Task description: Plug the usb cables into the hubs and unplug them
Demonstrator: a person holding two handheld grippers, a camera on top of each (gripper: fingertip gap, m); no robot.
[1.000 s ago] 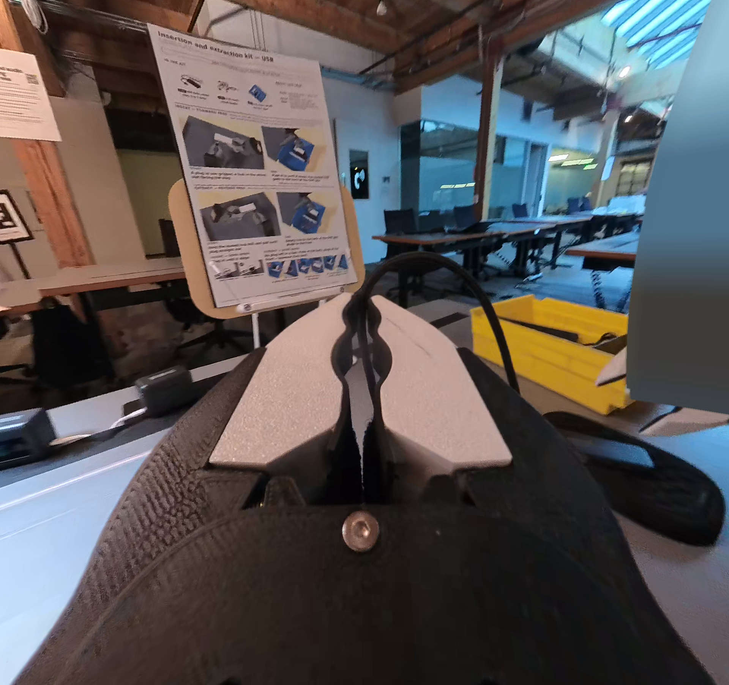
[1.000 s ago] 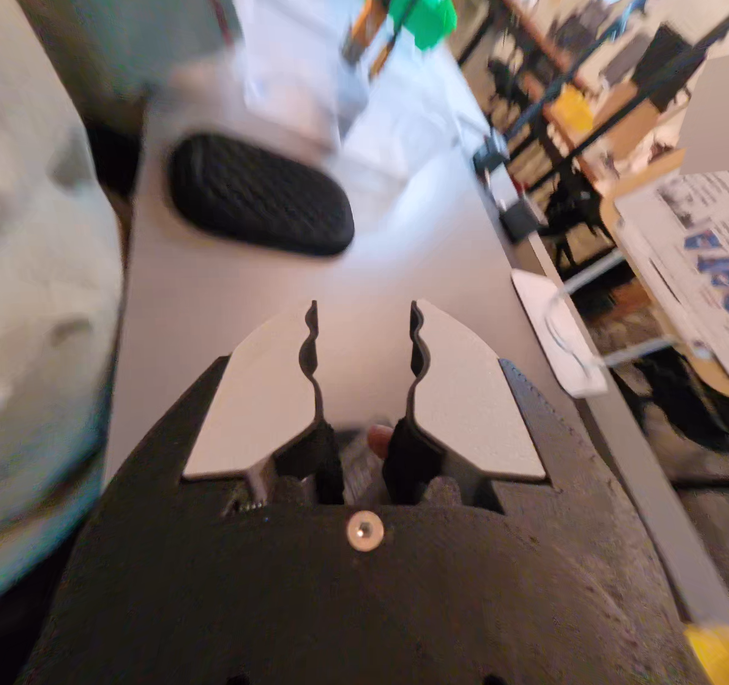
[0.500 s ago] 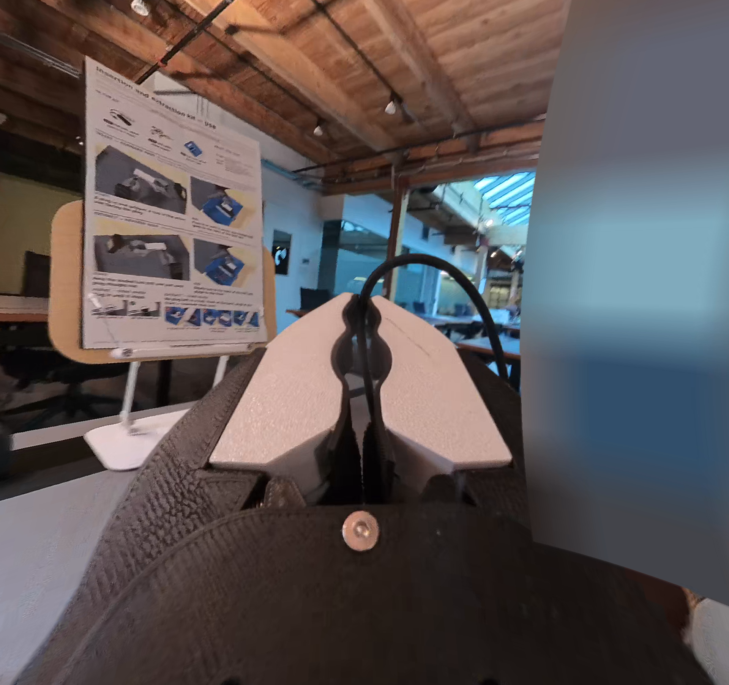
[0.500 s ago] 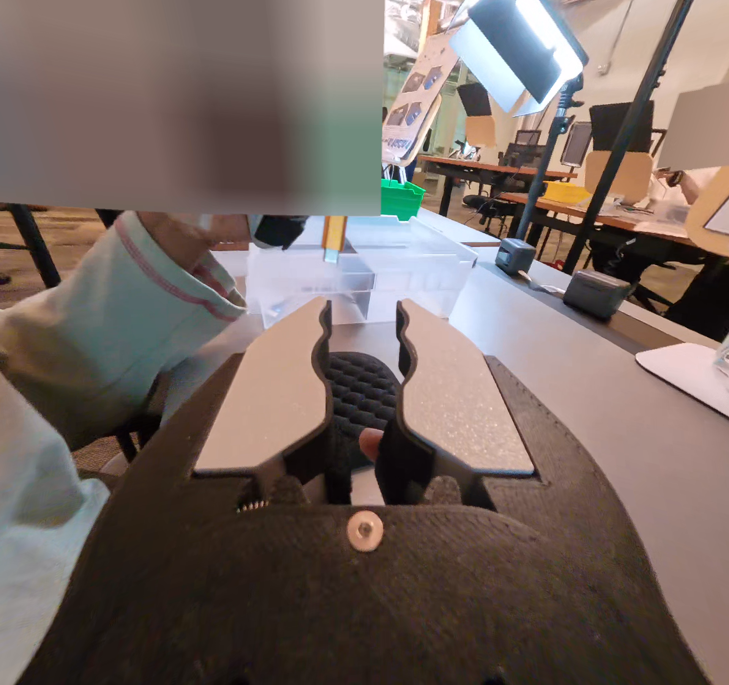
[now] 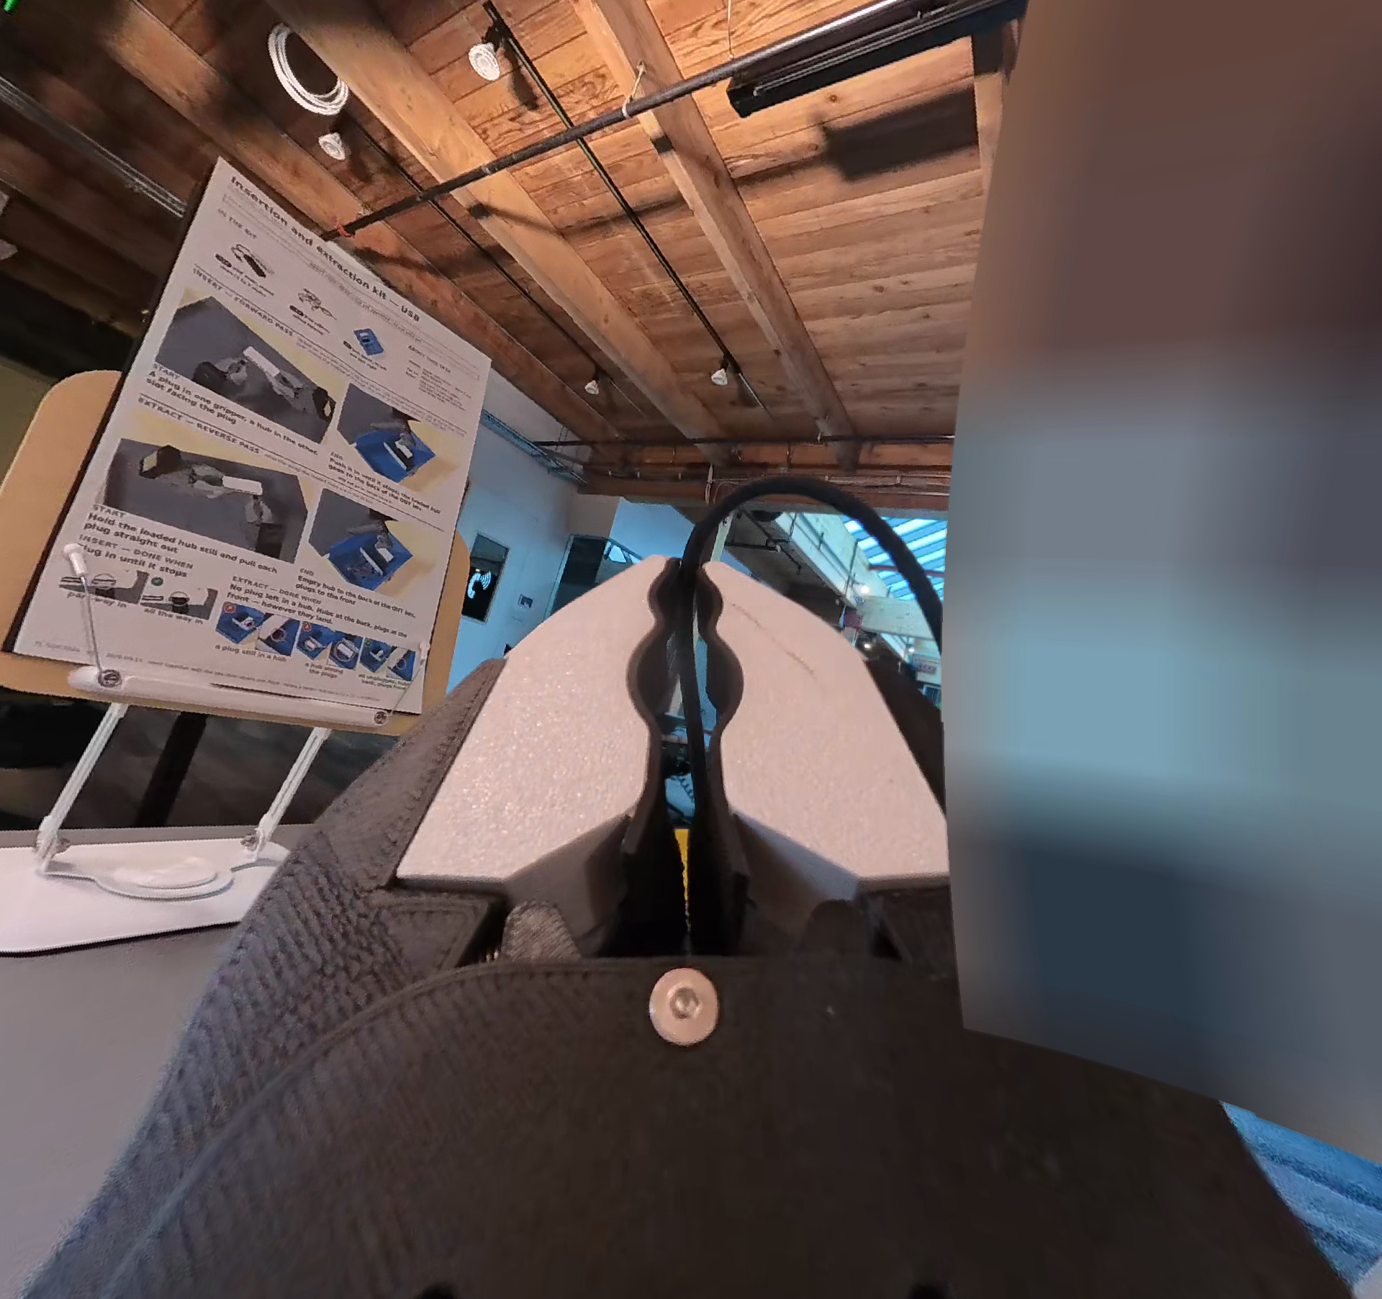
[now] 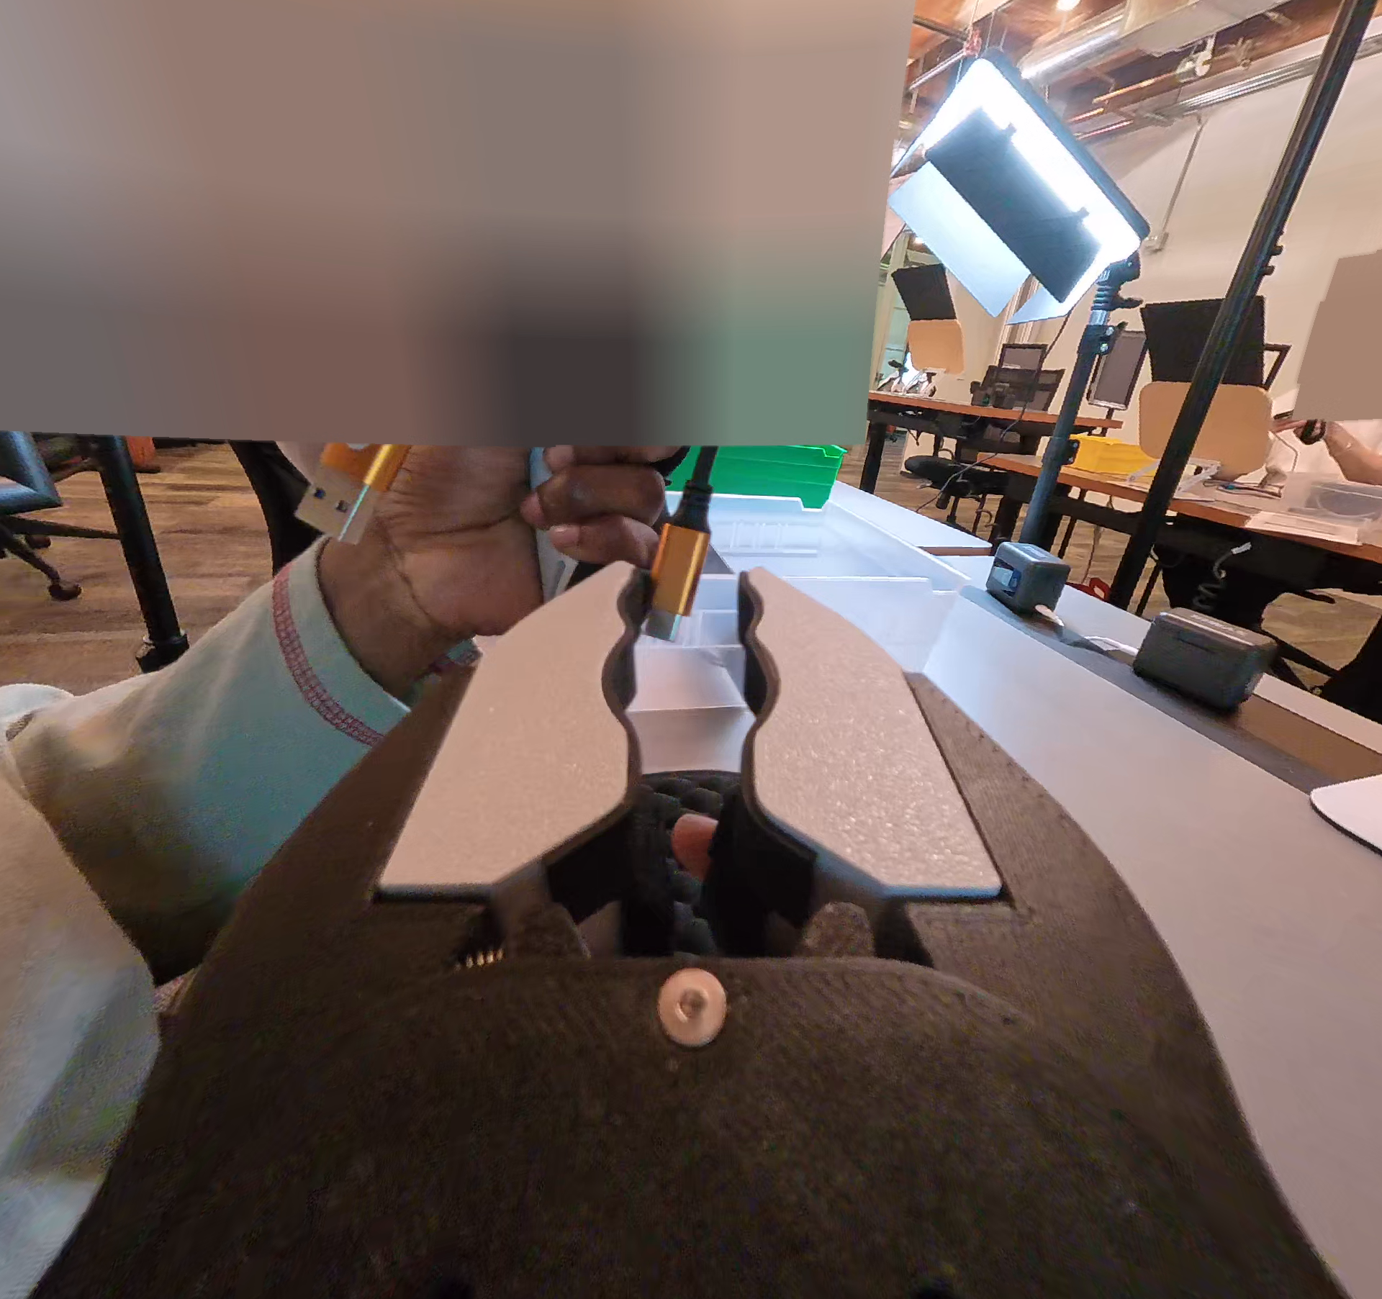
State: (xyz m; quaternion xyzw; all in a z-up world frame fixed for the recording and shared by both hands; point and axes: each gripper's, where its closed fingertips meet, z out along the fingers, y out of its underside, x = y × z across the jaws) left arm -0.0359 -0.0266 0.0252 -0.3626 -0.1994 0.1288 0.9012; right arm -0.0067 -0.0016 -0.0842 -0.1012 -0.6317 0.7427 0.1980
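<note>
Left gripper [image 5: 689,575]: jaws closed on one black cable [image 5: 815,508]. The cable runs up between the jaws, leaves at the tips and arches over to the right. The view is tilted up at the wooden ceiling [image 5: 673,216].

Right gripper [image 6: 688,590]: jaws open, nothing between them. It is level over the grey worktop [image 6: 1122,814].

Plugs, count two, both orange, in the right wrist view:
- One plug [image 6: 677,575] hangs tip down on its black lead, just beyond the right jaw tips and against the left one.
- One wider plug [image 6: 351,493] shows at the upper edge of a hand [image 6: 464,545].

The hand holds a pale grip. Whether it touches either plug cannot be told.

Other items:
- One instruction sheet [image 5: 254,455] on one white stand [image 5: 142,882], left of the left gripper.
- One clear box [image 6: 785,575] on the worktop beyond the right jaws, with one green bin [image 6: 755,470] behind it.
- Two grey blocks [image 6: 1204,654] at the worktop's far edge.
- One light panel [image 6: 1024,209] on a pole.

Change from 0.5 s ago: the left wrist view has pitched further upward, with the grip on the cable unchanged. In the right wrist view the hanging plug has come down to the jaw tips, and the hand is now uncovered.
</note>
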